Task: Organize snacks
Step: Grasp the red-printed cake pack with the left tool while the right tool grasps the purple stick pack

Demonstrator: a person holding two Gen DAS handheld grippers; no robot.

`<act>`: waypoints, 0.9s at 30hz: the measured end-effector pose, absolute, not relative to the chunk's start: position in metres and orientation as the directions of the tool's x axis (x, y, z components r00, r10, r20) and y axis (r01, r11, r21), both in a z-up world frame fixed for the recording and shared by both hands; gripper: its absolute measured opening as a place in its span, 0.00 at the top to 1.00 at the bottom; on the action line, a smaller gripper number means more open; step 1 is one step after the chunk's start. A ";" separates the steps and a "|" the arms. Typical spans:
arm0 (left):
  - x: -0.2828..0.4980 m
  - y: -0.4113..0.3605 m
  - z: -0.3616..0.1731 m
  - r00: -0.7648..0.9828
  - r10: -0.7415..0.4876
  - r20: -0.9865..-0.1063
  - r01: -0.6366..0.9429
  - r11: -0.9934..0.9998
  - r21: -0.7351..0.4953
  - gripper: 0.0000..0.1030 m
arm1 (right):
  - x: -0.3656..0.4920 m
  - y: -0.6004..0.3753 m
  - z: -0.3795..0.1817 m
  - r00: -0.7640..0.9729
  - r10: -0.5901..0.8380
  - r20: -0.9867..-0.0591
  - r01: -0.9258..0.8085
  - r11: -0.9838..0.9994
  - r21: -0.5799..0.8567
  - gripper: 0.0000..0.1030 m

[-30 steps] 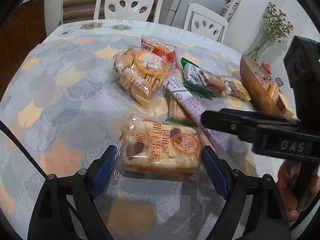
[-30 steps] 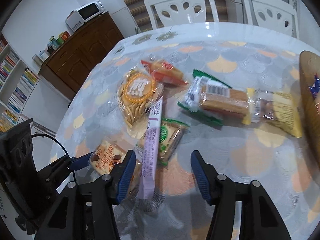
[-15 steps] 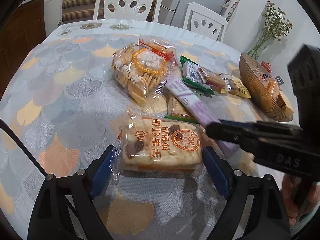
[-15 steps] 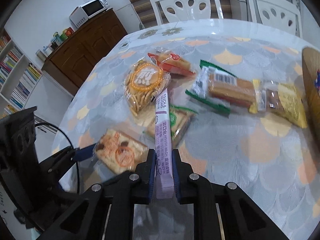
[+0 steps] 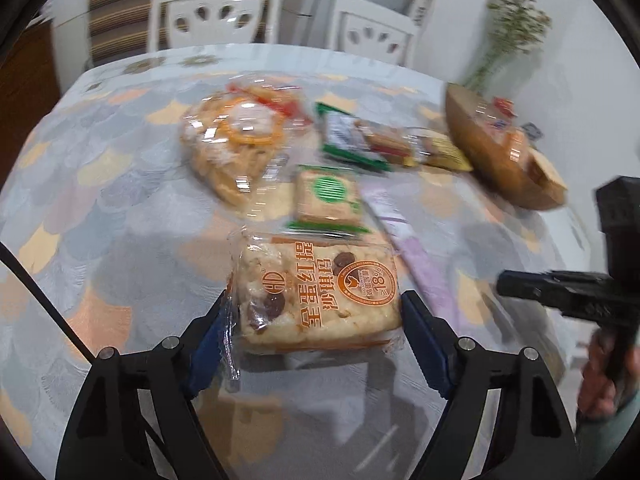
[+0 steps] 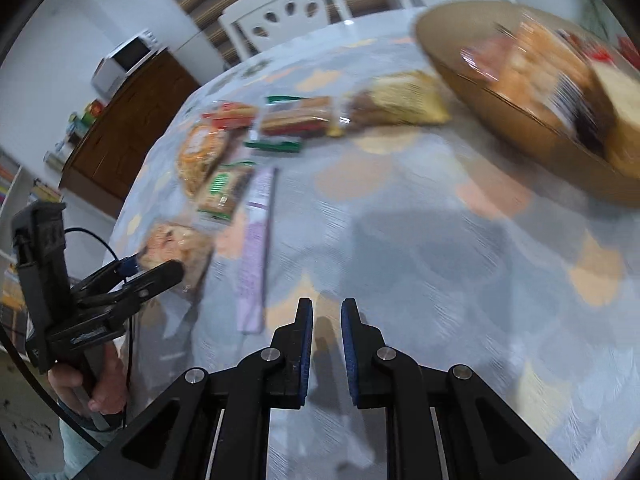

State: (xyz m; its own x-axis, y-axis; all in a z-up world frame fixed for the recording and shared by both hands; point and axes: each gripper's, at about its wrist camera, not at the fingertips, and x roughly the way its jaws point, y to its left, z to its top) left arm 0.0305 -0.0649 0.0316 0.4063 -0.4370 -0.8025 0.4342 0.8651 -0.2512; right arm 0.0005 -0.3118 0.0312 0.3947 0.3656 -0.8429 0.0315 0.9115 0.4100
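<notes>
My left gripper [image 5: 316, 332] is open, its blue pads on either side of an orange-printed egg cake pack [image 5: 320, 294] on the table; whether they touch it I cannot tell. My right gripper [image 6: 325, 320] is nearly shut with a narrow gap and holds nothing. The long purple stick pack [image 6: 256, 240] lies on the table to its left, also in the left wrist view [image 5: 416, 264]. A wooden bowl [image 6: 500, 108] holding several snacks sits at the right, also in the left wrist view [image 5: 492, 152].
Loose snacks lie mid-table: a round cracker bag [image 5: 236, 148], a green-label biscuit pack [image 5: 326, 200], a green-edged wafer pack [image 5: 360, 140], a yellow pack [image 6: 404, 100] next to the bowl. Two white chairs [image 5: 216, 12] stand behind the table. A dried-flower vase [image 5: 508, 40] stands at the far right.
My right gripper has let go of the purple stick pack, which now lies on the table, and has swung right towards the bowl. My left gripper stays around the egg cake pack.
</notes>
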 end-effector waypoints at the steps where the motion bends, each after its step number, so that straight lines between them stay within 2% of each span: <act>1: 0.026 -0.068 0.033 0.393 -0.456 -0.799 0.465 0.848 -0.255 0.23 | -0.002 -0.317 0.030 0.401 0.369 -0.839 0.049 0.906 0.421 0.87; 4: 0.010 -0.080 0.036 0.340 -0.497 -0.799 0.572 0.784 -0.244 0.23 | -0.005 -0.320 0.031 0.399 0.381 -0.834 0.057 0.897 0.438 0.86; 7: 0.000 -0.093 0.030 0.336 -0.436 -0.835 0.631 0.762 -0.144 0.21 | -0.005 -0.311 0.038 0.402 0.363 -0.841 0.023 0.914 0.405 0.86; 10: -0.002 -0.089 0.034 0.346 -0.421 -0.839 0.624 0.771 -0.129 0.19 | -0.003 -0.297 0.041 0.392 0.369 -0.843 -0.020 0.919 0.393 0.83; 12: -0.004 -0.081 0.036 0.354 -0.404 -0.843 0.614 0.781 -0.116 0.19 | -0.003 -0.291 0.040 0.384 0.373 -0.844 -0.038 0.920 0.390 0.77; 14: -0.008 -0.070 0.037 0.370 -0.373 -0.851 0.602 0.794 -0.086 0.19 | -0.002 -0.287 0.038 0.381 0.374 -0.846 -0.046 0.921 0.386 0.66; 20: -0.014 -0.028 0.041 0.389 -0.342 -0.855 0.537 0.839 -0.091 0.18 | -0.003 -0.275 0.039 0.377 0.398 -0.836 -0.086 0.914 0.396 0.66; 27: -0.024 -0.011 0.044 0.390 -0.371 -0.843 0.497 0.855 -0.146 0.18 | -0.004 -0.264 0.042 0.374 0.419 -0.828 -0.115 0.906 0.406 0.66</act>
